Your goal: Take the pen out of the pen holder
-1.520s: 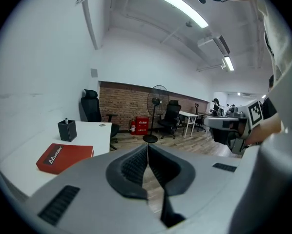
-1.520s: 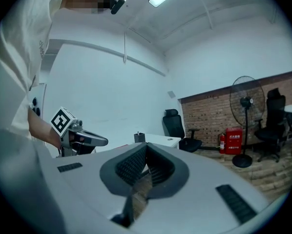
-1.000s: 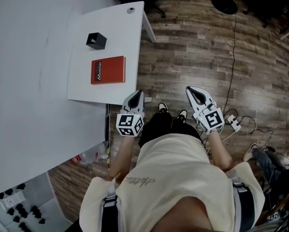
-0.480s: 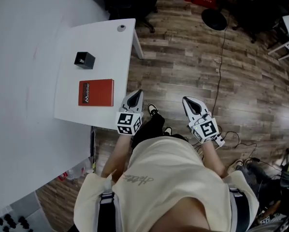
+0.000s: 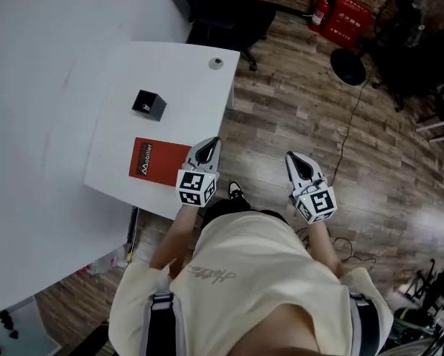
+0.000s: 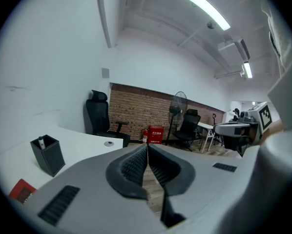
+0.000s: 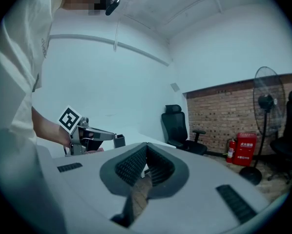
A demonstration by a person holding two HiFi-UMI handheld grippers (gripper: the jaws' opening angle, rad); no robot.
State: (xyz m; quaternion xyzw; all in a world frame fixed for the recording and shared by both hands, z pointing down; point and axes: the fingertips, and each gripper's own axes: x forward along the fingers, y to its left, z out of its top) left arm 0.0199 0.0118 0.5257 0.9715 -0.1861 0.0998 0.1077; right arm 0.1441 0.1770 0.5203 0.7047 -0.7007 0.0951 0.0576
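Approach step; pen not yet reached. Left gripper (image 5: 207, 148) and right gripper (image 5: 298, 162) both clenched, empty, near table (image 5: 179, 59) edge. Pen (image 6: 41, 142) stands in pen holder (image 5: 148, 104), beyond red book (image 5: 154, 162). Next: reach far-left, open one gripper, pinch pen top.

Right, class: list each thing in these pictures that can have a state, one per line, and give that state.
pen holder: upright on the table, pen inside
pen: standing in the pen holder, not yet taken out
red book: closed, lying flat
left claw: shut, empty
right claw: shut, empty
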